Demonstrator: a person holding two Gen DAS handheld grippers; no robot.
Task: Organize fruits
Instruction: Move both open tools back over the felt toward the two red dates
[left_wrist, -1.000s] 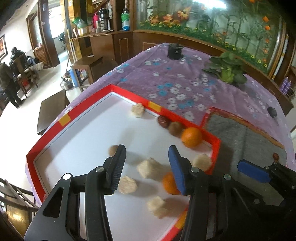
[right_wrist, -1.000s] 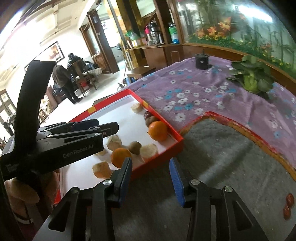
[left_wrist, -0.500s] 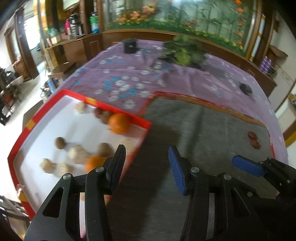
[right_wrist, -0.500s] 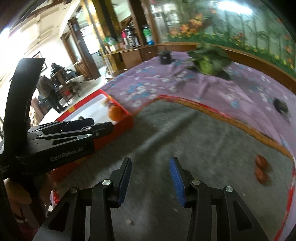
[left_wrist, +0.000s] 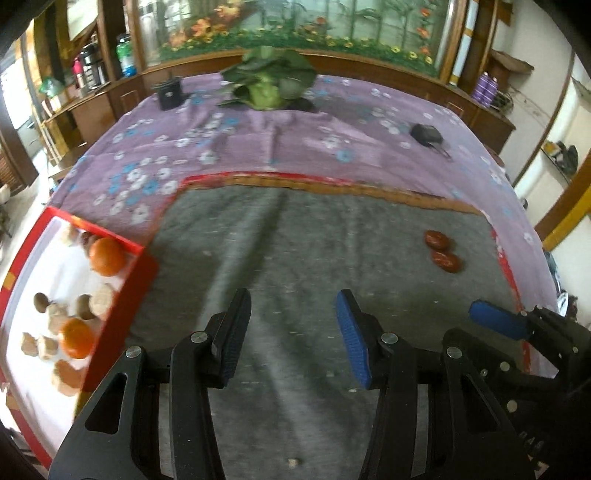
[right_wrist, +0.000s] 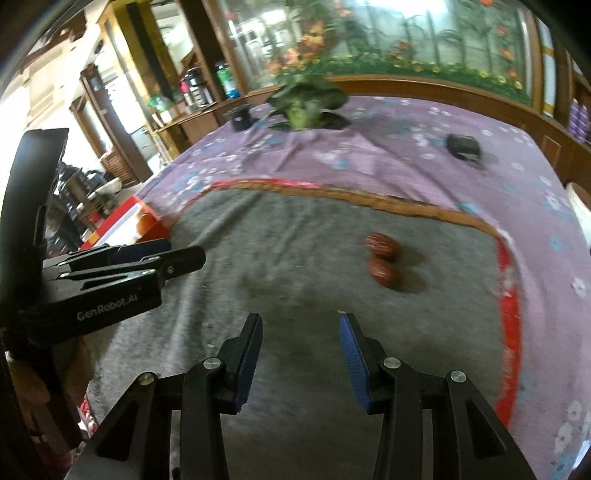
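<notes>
Splayed left gripper (left_wrist: 291, 339) (empty) above grey mat (left_wrist: 314, 240)

left wrist: low, facing across grey mat (left_wrist: 295, 258) | right wrist: same, alongside | shared: mat

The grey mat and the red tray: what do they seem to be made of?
The mat looks like felt or thin carpet: matte, fuzzy, with soft creases. The tray seems to be cardboard or thin board: flat red walls, sharp corners, a plain white floor. Neither is certain.
</notes>
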